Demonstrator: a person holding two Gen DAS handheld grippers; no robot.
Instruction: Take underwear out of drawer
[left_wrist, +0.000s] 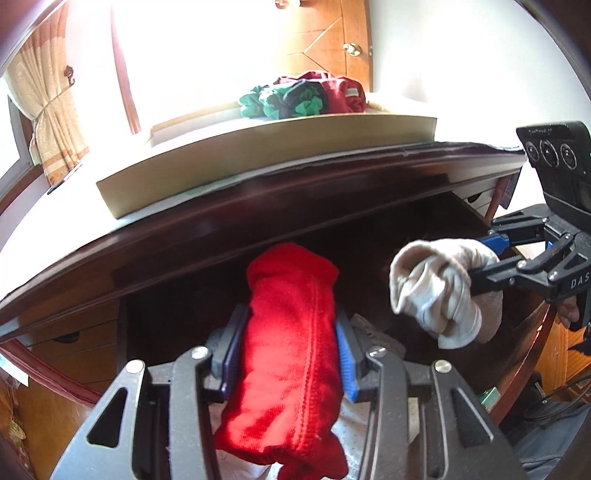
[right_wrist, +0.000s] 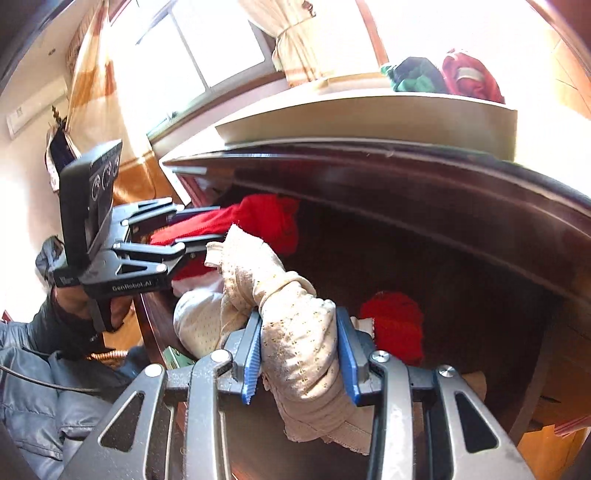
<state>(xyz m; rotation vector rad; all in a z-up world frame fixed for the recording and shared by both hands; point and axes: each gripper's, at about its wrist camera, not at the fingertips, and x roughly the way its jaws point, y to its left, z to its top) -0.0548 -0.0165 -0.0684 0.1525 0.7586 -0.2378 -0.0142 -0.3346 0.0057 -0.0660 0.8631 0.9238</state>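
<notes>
Your left gripper (left_wrist: 286, 354) clamps red underwear (left_wrist: 288, 350) | your right gripper (right_wrist: 299, 354) clamps cream underwear (right_wrist: 295, 332) | both lifted above the open drawer (right_wrist: 443, 258) | left: another red piece (right_wrist: 393, 325) inside; carry out, set down.

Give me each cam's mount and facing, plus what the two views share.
Left wrist: on the left gripper, looks down along its fingers into the open drawer; clamps red underwear; right gripper at right.
Right wrist: on the right gripper, faces the same drawer; clamps cream underwear; left gripper, blue sleeve at left.
Shared: both garments, drawer, tray of clothes on top.
</notes>
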